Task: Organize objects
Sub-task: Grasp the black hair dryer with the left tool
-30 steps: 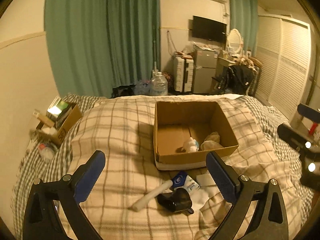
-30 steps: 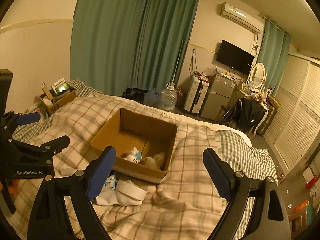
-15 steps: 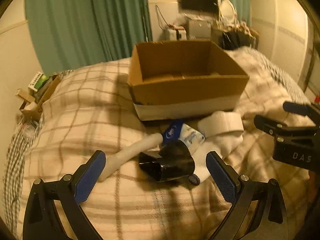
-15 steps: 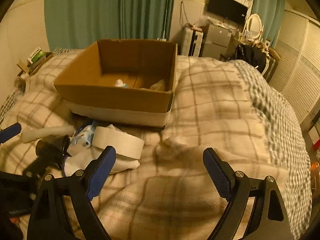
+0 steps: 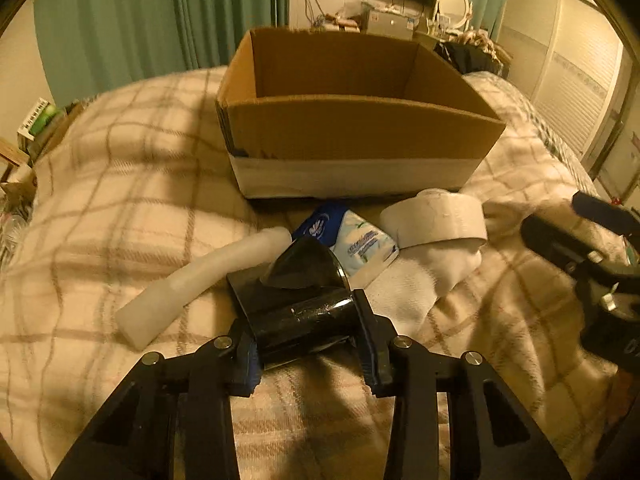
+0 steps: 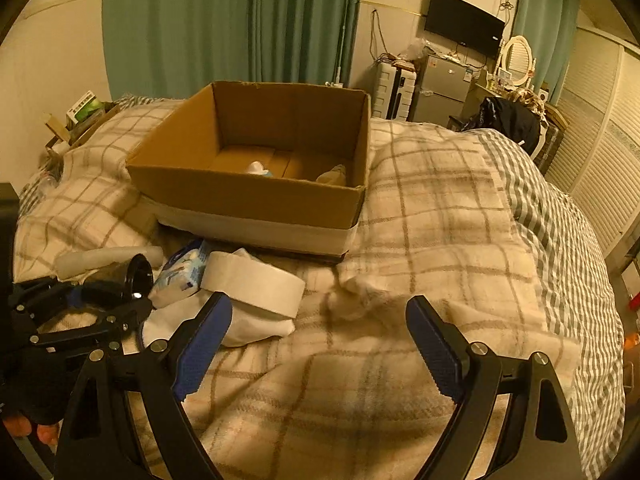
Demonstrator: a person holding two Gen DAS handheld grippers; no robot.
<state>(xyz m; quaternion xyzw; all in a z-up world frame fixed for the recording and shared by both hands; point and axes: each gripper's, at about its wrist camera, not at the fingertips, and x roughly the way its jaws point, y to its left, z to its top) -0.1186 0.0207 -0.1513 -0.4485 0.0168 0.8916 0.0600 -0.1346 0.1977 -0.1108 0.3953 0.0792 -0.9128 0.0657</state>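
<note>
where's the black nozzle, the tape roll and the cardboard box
black nozzle (image 5: 304,312), left wrist view, its barrel.
tape roll (image 6: 256,282), right wrist view, its outer band.
cardboard box (image 6: 248,196), right wrist view, its front wall.

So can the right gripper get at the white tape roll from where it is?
Probably yes: the right gripper is open, and the white tape roll lies just ahead of its left finger, uncovered on top.

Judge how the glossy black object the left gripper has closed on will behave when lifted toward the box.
The black object looks rigid and glossy, so it may slip in the left gripper, whose jaws have just closed on its round barrel. That barrel could roll on the blanket if dropped. Weight: unclear.
</note>
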